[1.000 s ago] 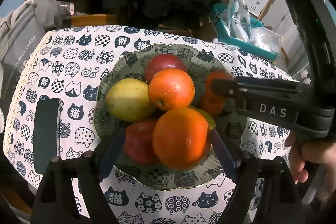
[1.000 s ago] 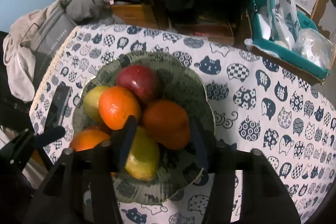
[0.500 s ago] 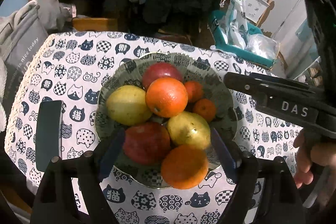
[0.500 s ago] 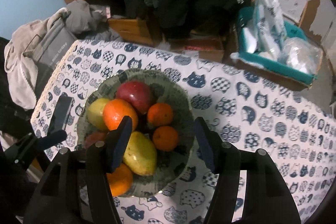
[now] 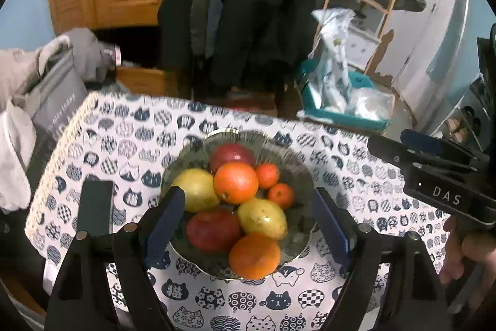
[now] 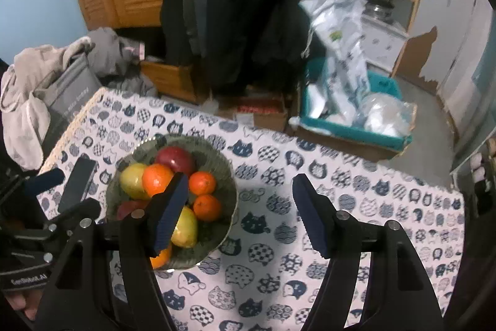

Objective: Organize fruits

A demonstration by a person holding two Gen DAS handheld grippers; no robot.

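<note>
A patterned green glass bowl [image 5: 297,169] [image 6: 228,172] on the cat-print tablecloth holds several fruits. There are two red apples [image 5: 231,154], two yellow pears [image 5: 262,217], a big orange [image 5: 236,182], two small tangerines [image 5: 280,195], and another orange [image 5: 254,255] at the near rim. My left gripper [image 5: 246,197] hangs open well above the bowl with nothing held. My right gripper [image 6: 240,180] is above the cloth to the bowl's right. Its jaws are opening and nothing is between them. It also shows at the right of the left wrist view [image 5: 434,169].
A black phone-like slab [image 5: 94,207] lies on the cloth left of the bowl. Beyond the table's far edge stand a teal bin with plastic bags [image 6: 350,126], a grey bag [image 5: 52,101], hanging coats and a wooden shelf. A person's hand [image 5: 465,256] grips the right tool.
Both grippers have risen away from the bowl. The orange that was between the left fingers now lies at the bowl's near rim. The right jaws have let go of the tangerines and widened.
</note>
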